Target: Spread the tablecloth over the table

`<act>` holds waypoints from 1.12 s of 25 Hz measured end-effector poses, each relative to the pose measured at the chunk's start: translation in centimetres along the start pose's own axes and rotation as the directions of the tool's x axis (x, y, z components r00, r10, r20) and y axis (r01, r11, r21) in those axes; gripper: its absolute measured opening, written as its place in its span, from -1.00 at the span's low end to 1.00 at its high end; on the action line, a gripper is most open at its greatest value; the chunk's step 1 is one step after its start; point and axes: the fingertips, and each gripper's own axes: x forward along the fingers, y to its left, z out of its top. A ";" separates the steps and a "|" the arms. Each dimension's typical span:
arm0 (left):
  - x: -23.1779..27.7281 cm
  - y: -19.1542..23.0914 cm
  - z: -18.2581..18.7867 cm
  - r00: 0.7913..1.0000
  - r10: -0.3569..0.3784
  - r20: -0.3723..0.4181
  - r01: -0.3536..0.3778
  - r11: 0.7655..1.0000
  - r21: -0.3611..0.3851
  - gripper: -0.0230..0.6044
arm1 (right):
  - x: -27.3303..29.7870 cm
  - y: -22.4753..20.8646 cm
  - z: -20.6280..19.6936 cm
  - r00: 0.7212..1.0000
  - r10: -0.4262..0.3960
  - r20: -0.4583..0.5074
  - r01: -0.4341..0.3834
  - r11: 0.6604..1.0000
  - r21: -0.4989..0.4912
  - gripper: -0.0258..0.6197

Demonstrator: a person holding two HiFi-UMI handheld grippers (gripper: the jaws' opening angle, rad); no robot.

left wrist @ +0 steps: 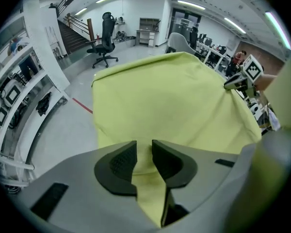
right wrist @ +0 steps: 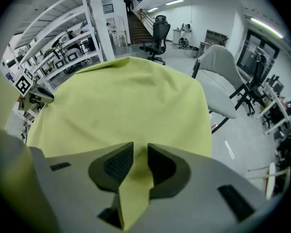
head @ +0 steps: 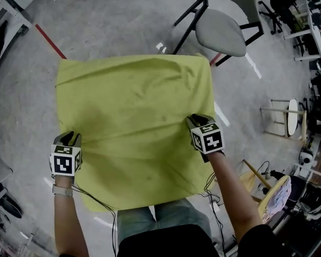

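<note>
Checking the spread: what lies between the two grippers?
Only the tablecloth, pinched at its sides by the left gripper and right gripper; the head view shows it.

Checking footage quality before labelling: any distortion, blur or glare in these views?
Head view: sharp, even light, no glare on the tablecloth. Left gripper view: heavy fisheye, black corners, ceiling light bright. Right gripper view: same fisheye, black corners.

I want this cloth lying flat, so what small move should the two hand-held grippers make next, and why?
Probably ease both outward and a little down to pull it taut. The left hand-held gripper and right hand-held gripper each pinch a side edge of the tablecloth, and soft folds show across its near half.
</note>
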 end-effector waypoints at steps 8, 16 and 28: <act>-1.6 4.4 4.6 0.978 0.103 0.182 -0.102 0.995 -0.013 -0.60 | -0.7 -2.4 6.0 0.980 -0.079 0.184 0.072 0.996 0.045 -0.58; 2.2 4.5 8.5 0.985 0.079 0.154 -0.087 0.995 0.046 -0.66 | 3.0 -4.0 9.4 0.991 -0.068 0.115 0.070 0.998 -0.006 -0.58; 2.8 6.8 11.9 0.960 0.115 0.255 -0.118 0.993 -0.005 -0.67 | 4.4 -5.4 12.8 0.983 -0.041 0.179 0.038 0.999 0.023 -0.60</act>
